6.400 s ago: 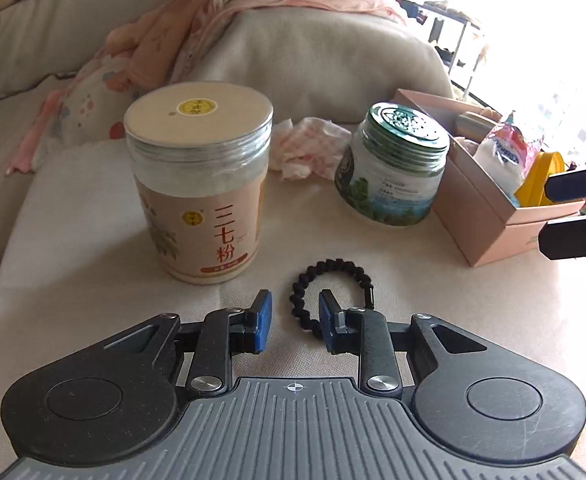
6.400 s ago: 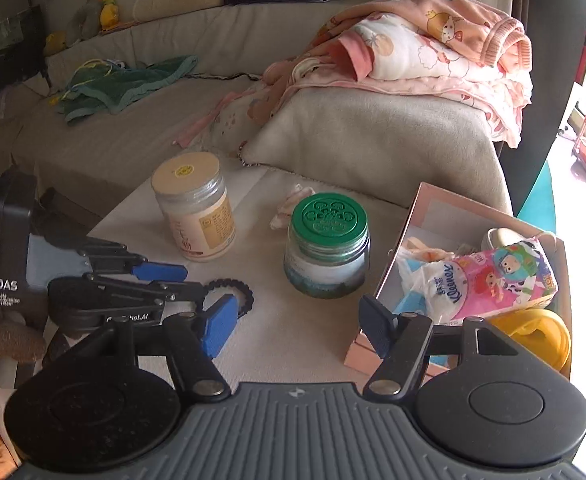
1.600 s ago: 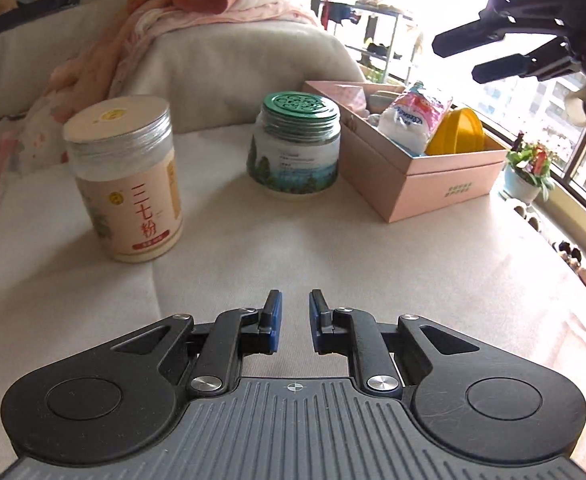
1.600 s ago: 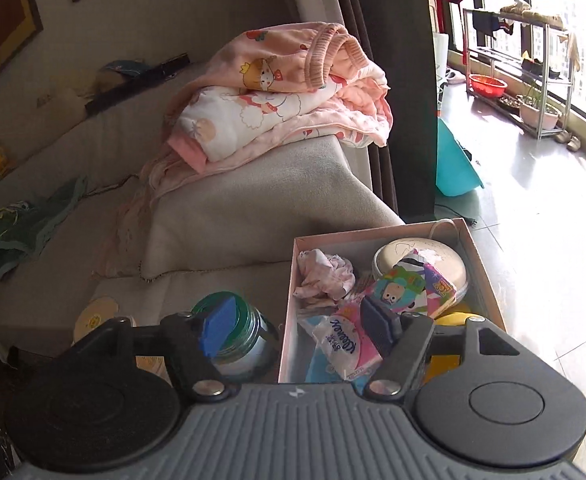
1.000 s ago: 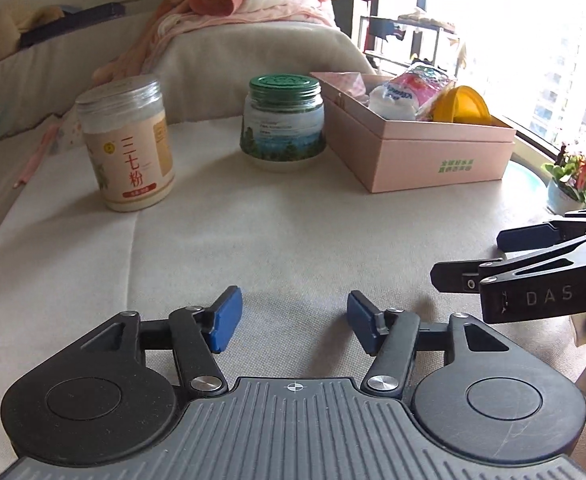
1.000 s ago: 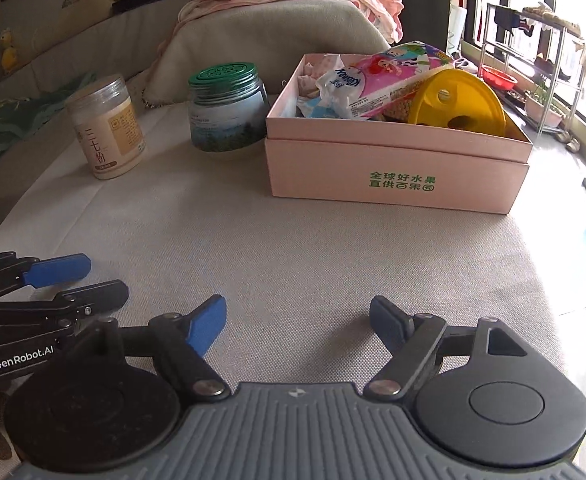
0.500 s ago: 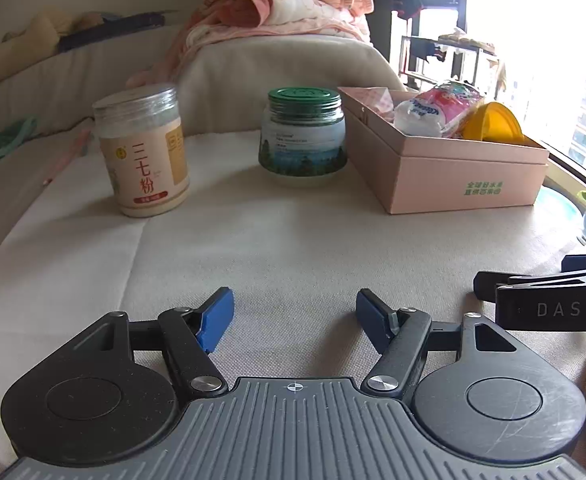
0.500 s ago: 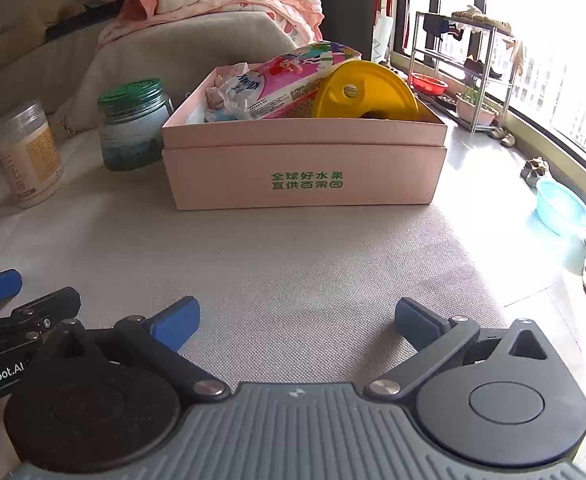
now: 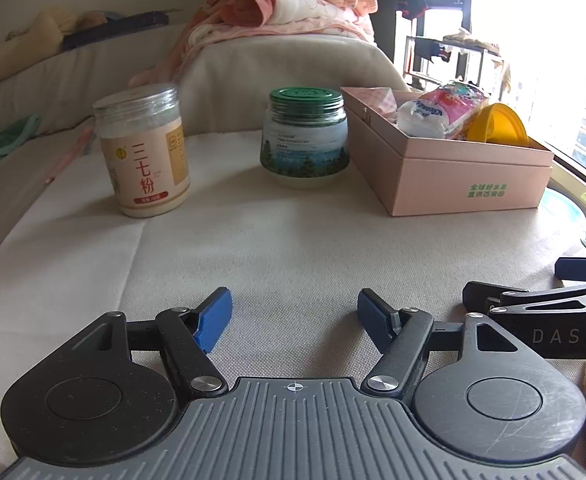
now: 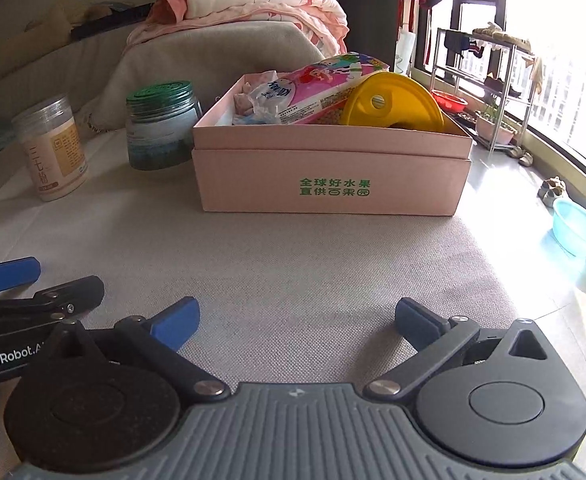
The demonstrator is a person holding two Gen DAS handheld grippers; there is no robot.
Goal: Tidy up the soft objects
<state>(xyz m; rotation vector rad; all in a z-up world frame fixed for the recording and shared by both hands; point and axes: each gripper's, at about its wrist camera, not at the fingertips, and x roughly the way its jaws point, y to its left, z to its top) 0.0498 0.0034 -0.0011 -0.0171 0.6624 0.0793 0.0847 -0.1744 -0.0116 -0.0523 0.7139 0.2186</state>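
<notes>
Both empty: left claw (image 9: 294, 314) opening wide, right claw (image 10: 295, 320) spread, low over bare desk (image 9: 293, 240), soft tissue pack (image 10: 317, 90) already in pink box (image 10: 333, 176) (overfull), so risks spilling if nudged.

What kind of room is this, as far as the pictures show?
Probably a home living room: a beige sofa piled with pink blankets, household jars on a cloth-covered table, and a clothes rack by a large window.

Jars (image 9: 305, 140) left of box (image 9: 453, 172); tissues (image 10: 317, 84) inside.
</notes>
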